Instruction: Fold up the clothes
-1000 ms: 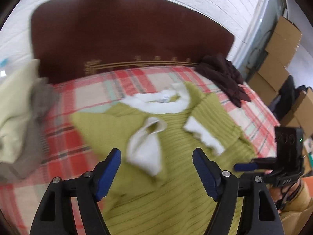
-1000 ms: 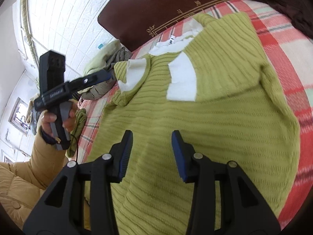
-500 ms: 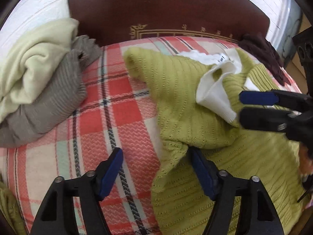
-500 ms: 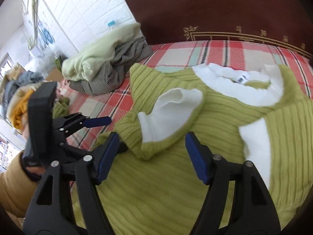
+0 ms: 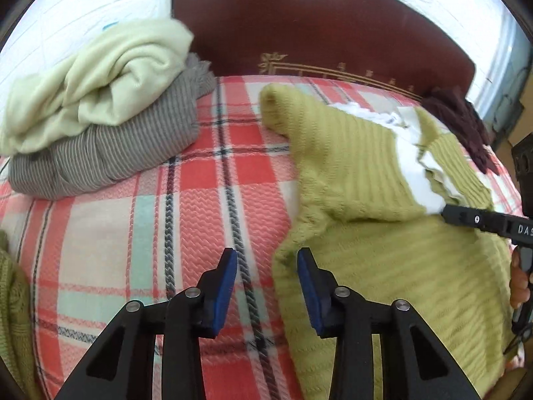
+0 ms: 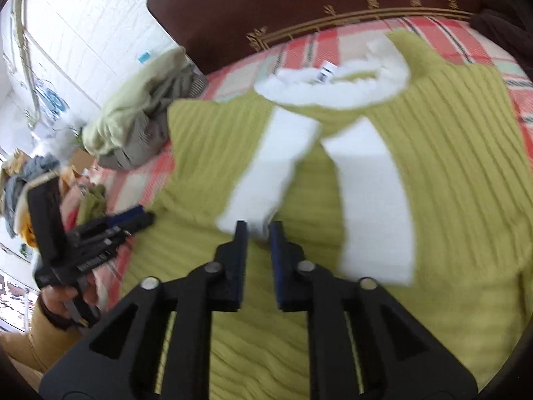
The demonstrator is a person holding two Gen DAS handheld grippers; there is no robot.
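A green ribbed sweater [image 5: 383, 266] with white collar and cuffs lies on the plaid bedspread [image 5: 140, 220], both sleeves folded over its chest. My left gripper [image 5: 266, 260] is partly open and empty, just above the sweater's left side edge. In the right wrist view the sweater [image 6: 449, 153] fills the frame. My right gripper [image 6: 258, 230] is shut on the white cuff [image 6: 266, 180] of the left sleeve. It also shows at the right edge of the left wrist view [image 5: 446, 211], gripping that cuff.
A pile of a pale yellow and a grey striped garment [image 5: 100, 123] sits at the back left by the dark headboard [image 5: 316, 26]. A dark maroon garment [image 5: 466, 123] lies at the back right. Another green knit [image 5: 13, 300] is at the left edge.
My right gripper closed on the left sleeve's white cuff and drew it across the chest. My left gripper narrowed and now sits at the sweater's left side edge.
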